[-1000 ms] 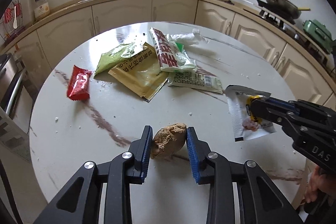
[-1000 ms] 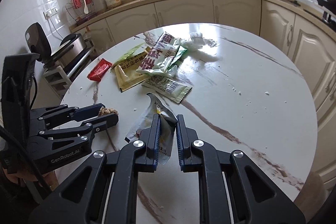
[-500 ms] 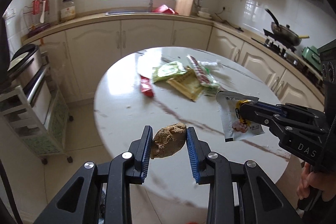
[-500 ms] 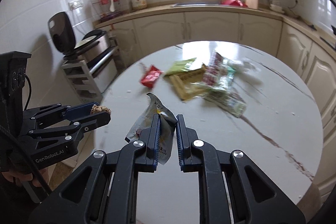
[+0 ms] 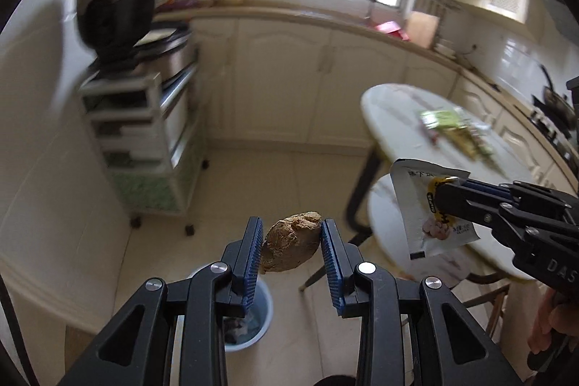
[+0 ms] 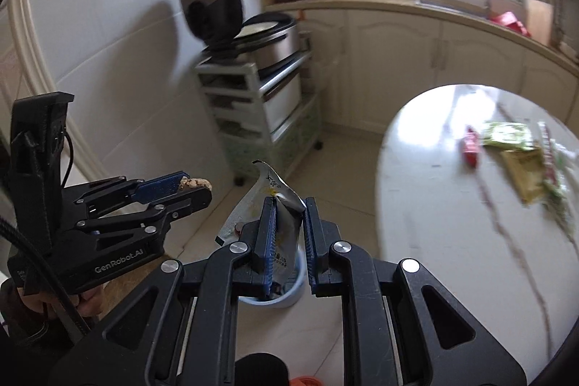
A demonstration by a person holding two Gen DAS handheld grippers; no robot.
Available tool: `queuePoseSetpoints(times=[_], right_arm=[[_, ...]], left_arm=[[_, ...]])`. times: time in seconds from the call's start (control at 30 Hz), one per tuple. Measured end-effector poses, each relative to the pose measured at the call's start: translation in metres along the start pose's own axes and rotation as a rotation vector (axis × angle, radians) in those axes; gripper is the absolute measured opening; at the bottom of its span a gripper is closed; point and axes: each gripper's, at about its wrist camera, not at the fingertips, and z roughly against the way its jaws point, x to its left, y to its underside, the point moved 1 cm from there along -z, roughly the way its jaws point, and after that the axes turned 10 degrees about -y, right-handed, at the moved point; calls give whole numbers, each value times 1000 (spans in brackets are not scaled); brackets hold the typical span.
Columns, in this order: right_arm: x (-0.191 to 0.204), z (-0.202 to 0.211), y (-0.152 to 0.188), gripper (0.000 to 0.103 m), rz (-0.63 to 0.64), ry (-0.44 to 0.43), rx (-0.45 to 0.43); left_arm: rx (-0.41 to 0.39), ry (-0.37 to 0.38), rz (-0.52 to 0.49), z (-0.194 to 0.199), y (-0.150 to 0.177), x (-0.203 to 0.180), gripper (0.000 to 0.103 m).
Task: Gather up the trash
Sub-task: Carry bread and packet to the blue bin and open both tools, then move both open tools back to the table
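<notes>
Left wrist cam: my left gripper [image 5: 291, 243] is clamped on a brown crumbly lump [image 5: 291, 242], pads pressing both sides, held in the air above the tiled floor. Below it, partly behind the left finger, I see a pale blue bin [image 5: 249, 321] w/ some rubbish inside. To the right, the right gripper [image 5: 447, 201] pinches a white snack wrapper [image 5: 421, 216], also in the air. Further wrappers [image 5: 456, 129] lie blurred on the round table [image 5: 394, 118] behind. Right wrist cam: the right gripper [image 6: 288, 234] is closed narrow on the crumpled wrapper [image 6: 280, 205], which sticks up past the pads. The bin [image 6: 295, 292] sits on the floor directly under its fingers. Left gripper [image 6: 195, 189] is at left w/ the lump [image 6: 195, 182] at its tip.
</notes>
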Motion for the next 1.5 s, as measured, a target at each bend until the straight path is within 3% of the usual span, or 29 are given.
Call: queuePoseSetpoints(times=[0.23,0.5,0.67,0.83,0.93,1.0,1.1,1.23,1.3,1.43,1.5], right_arm=[[25,-74,8,14,21,-32,106],[24,-137,17,14,23,-35,204],[23,-165,19,14,34,-21,234],[29,-186,12,16,45,-43,235],[34,-189,8,25,47,-54,218],[34,-182,3,43,33,-30,191],[32,-160,-2,57,22,-15,138],[28,-112,-12,64,9,7,56],[25,-86,-15,76,3,15,12],[15,-18,-21,79,-6,67,-95],[6,11,-21,87,-14,99,-141]], left_arm=[[131,-43,70,-47,26,51,29],[225,-86,95,-103,10,58,34],[209,-144,106,-108,-1,58,56],[171,-183,117,-90,0,59,56],[142,-189,124,-67,4,56,57],[119,-213,123,-52,6,54,58],[85,-208,124,-28,9,46,60],[24,-200,109,7,7,23,64],[-4,-191,89,22,6,9,65],[-76,-165,43,59,3,-30,71],[-110,-154,24,74,4,-46,73]])
